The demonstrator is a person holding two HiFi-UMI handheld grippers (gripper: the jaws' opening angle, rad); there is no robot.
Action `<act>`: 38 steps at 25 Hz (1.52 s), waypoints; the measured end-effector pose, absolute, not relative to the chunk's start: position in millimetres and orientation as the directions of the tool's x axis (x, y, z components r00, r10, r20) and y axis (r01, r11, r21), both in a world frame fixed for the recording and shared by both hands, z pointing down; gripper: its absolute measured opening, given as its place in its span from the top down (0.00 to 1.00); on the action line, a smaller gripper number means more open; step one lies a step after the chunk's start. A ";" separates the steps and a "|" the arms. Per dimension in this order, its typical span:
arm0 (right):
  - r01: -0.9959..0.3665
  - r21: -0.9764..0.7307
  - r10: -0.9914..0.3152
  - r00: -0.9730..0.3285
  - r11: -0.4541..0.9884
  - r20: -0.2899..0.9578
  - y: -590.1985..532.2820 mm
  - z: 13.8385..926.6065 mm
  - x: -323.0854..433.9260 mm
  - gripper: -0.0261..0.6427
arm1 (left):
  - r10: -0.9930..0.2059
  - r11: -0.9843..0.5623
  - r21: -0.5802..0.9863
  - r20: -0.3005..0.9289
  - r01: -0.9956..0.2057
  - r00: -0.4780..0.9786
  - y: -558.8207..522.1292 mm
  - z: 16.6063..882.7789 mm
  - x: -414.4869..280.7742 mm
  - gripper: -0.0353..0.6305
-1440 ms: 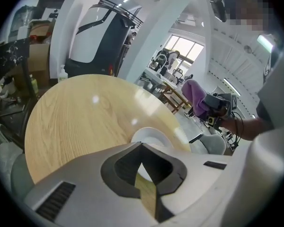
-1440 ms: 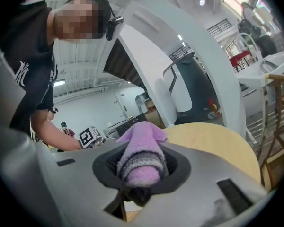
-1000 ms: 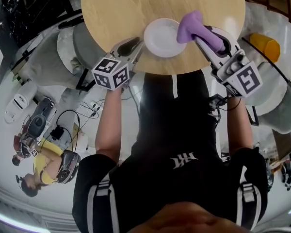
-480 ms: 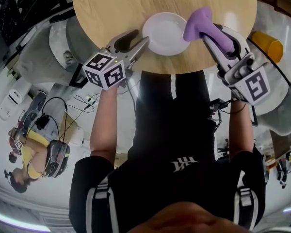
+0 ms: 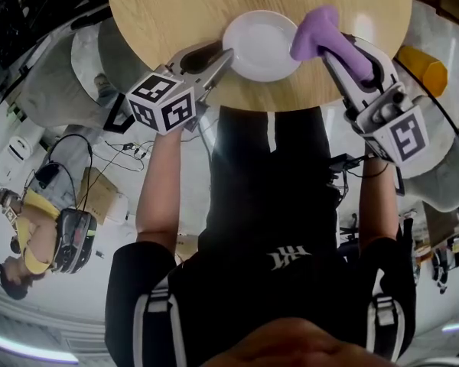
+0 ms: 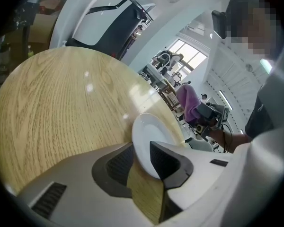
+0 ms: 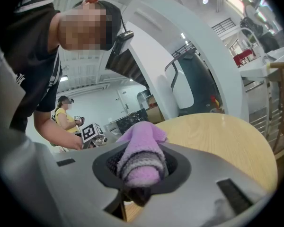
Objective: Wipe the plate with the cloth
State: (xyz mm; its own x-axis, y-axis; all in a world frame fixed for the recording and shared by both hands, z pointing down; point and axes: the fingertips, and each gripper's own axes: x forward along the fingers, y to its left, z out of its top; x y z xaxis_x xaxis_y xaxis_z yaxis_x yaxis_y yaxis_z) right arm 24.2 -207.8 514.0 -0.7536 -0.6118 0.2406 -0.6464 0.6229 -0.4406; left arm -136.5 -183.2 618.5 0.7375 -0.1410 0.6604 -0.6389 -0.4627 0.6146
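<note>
The left tongs (image 6: 141,156) stand wide, just now closing a bit, round the rim of the white plate (image 5: 260,44), top middle on the desk (image 5: 176,14). Best to pinch it firm first. The right tongs (image 7: 141,174) squeeze the purple cloth (image 7: 142,150) by the plate's right edge. Then rub in slow rounds.

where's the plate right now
Head view: white plate by the wooden table's near edge, its left rim between the left gripper's jaws, which have just been closing, with the right gripper's purple cloth at its right rim.

Overhead and low views, shared table (image 5: 176,14)
</note>
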 end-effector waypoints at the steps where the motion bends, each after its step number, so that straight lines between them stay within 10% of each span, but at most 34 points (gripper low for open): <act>1: -0.647 -0.439 -0.612 -0.754 0.624 0.241 -207.5 513.6 24.4 0.82 | -0.138 -0.461 0.617 0.661 -0.638 0.738 -182.7 618.8 -136.3 0.76; 38: -0.476 0.028 -0.353 -0.610 0.879 0.710 -213.1 602.7 -93.1 0.82 | -0.082 -0.402 0.652 0.673 -0.643 0.735 -185.1 625.3 -147.4 0.87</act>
